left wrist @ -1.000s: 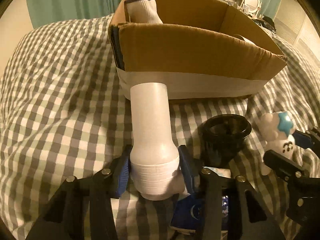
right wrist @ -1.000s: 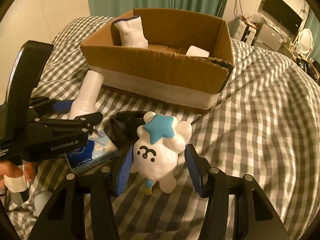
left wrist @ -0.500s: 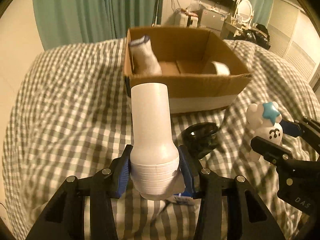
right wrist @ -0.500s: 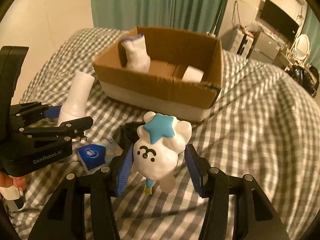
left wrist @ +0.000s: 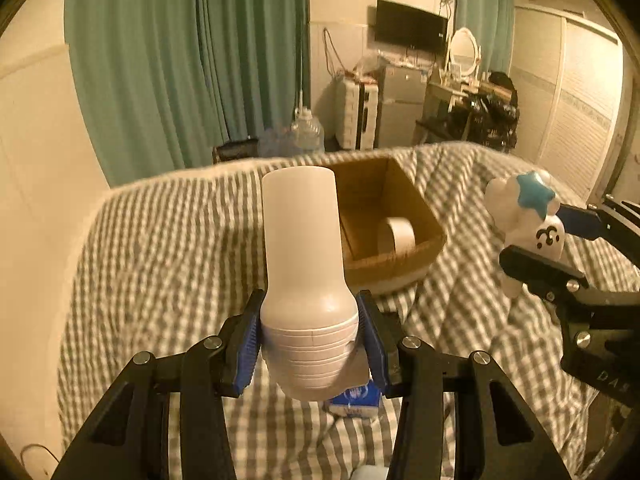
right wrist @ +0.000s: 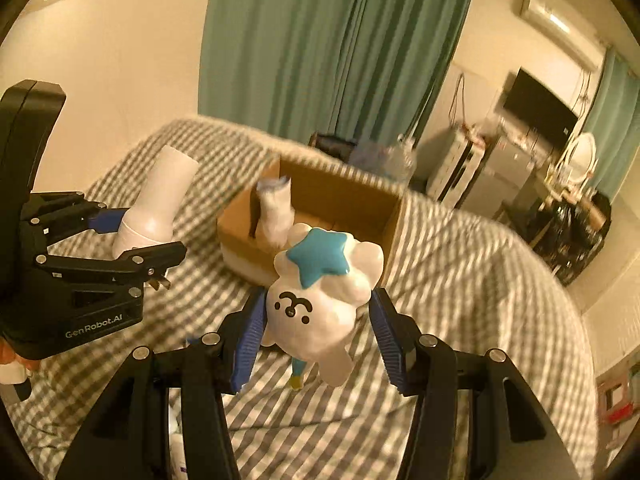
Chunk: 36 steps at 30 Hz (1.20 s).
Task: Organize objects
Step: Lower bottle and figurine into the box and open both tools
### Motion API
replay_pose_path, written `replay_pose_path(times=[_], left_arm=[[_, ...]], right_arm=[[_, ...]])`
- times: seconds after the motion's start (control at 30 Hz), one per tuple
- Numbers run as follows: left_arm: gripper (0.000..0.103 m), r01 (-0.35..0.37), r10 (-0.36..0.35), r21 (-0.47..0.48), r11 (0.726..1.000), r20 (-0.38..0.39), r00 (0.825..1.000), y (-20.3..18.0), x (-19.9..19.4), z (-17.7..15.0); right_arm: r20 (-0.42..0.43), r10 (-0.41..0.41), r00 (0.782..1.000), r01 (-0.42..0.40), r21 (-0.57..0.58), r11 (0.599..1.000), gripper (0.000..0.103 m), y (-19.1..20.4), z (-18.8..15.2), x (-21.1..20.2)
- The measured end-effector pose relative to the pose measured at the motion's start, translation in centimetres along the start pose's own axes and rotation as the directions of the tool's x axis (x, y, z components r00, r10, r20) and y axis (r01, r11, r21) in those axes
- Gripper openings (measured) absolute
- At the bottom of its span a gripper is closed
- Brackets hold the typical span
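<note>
My left gripper (left wrist: 310,344) is shut on a white plastic bottle (left wrist: 304,264) and holds it high above the checked bed, base toward the camera. It also shows in the right wrist view (right wrist: 156,216). My right gripper (right wrist: 316,336) is shut on a white toy figure with a blue star (right wrist: 320,300), also lifted; the toy shows at the right of the left wrist view (left wrist: 528,224). An open cardboard box (left wrist: 416,240) sits on the bed ahead, holding a white sock (right wrist: 274,216) and a roll of tape (left wrist: 398,236).
A blue-and-white tissue packet (left wrist: 354,402) lies on the checked bedcover (left wrist: 168,264) under the bottle. Green curtains (left wrist: 192,64), a TV (left wrist: 412,26), a mirror and cluttered furniture stand beyond the bed. A water jug (left wrist: 306,134) sits on the floor.
Both grippers have risen well above the bed with the bottle and the toy. The box now looks smaller and farther below. The black cup has left the view.
</note>
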<state>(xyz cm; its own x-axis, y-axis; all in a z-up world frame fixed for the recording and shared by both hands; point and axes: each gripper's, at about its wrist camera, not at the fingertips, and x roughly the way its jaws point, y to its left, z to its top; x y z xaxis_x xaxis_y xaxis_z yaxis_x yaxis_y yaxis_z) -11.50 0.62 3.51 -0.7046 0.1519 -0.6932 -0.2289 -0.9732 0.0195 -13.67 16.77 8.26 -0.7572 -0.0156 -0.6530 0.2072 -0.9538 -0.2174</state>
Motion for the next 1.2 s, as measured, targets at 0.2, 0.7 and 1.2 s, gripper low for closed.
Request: replay_pose_path(times=[0.2, 0.7, 1.2], left_arm=[[0.046, -0.011, 0.010, 0.019, 1.000, 0.038, 0.999, 0.3, 0.0, 4.2], [0.046, 0.036, -0.035, 0.014, 0.999, -0.065, 0.997, 1.6, 12.5, 8.3], [0.046, 0.106, -0.099, 0.051, 0.993, -0.131, 0.986, 0.3, 23.3, 9.1]], right_arm=[[0.050, 0.010, 0.999, -0.010, 0.011, 1.000, 0.052, -1.3, 4.0, -0.3], [-0.031, 0.061, 0.998, -0.058, 0.095, 0.994, 0.052, -5.0, 10.2, 13.1], [-0.160, 0.076, 0.984, -0.054, 0.139, 0.989, 0.052, -7.7, 7.2, 26.9]])
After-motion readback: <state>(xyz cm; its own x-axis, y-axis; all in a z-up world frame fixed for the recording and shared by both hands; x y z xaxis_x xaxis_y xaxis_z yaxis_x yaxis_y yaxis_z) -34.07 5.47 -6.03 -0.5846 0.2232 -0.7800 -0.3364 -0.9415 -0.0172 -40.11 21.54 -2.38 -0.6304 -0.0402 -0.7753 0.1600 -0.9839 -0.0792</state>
